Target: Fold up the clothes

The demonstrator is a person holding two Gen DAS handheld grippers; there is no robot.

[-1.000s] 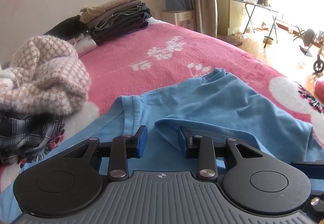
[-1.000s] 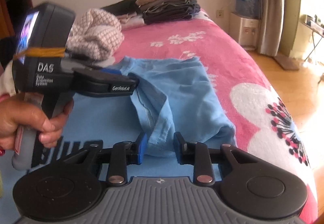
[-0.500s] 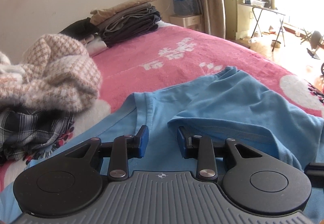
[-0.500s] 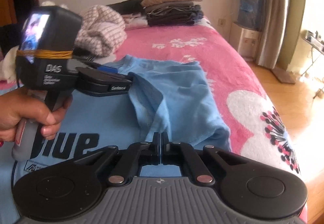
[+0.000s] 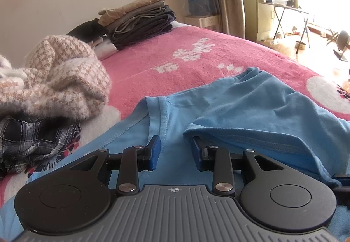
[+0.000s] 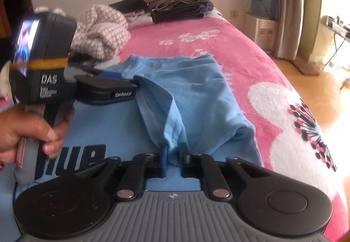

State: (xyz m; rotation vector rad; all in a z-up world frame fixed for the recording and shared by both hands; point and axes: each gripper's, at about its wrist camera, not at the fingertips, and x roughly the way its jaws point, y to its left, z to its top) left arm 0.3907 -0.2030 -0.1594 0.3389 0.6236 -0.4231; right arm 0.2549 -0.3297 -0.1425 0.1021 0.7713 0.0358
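Right tongs [image 6: 174,156] were pinched fully together half a second ago; now they've parted a little, with a fold of the blue t-shirt [image 6: 192,93] sitting in the gap, though it doesn't look clamped. Left tongs [image 5: 176,152] are spread wide like before, holding nothing, the shirt's folded-over hem just off their right finger [image 5: 196,154] and flat blue fabric under the gap. The shirt lies on the pink bed [image 5: 175,49], spreading ahead and to the right of both tongs. Only the right wrist view shows the person's hand [image 6: 28,130] gripping the left handle, plus dark lettering on the shirt. The left view shows plaid fabric [image 5: 32,137] under the fuzzy knit heap [image 5: 56,80] off to its left, and both catch the folded stack [image 5: 140,16] far ahead.
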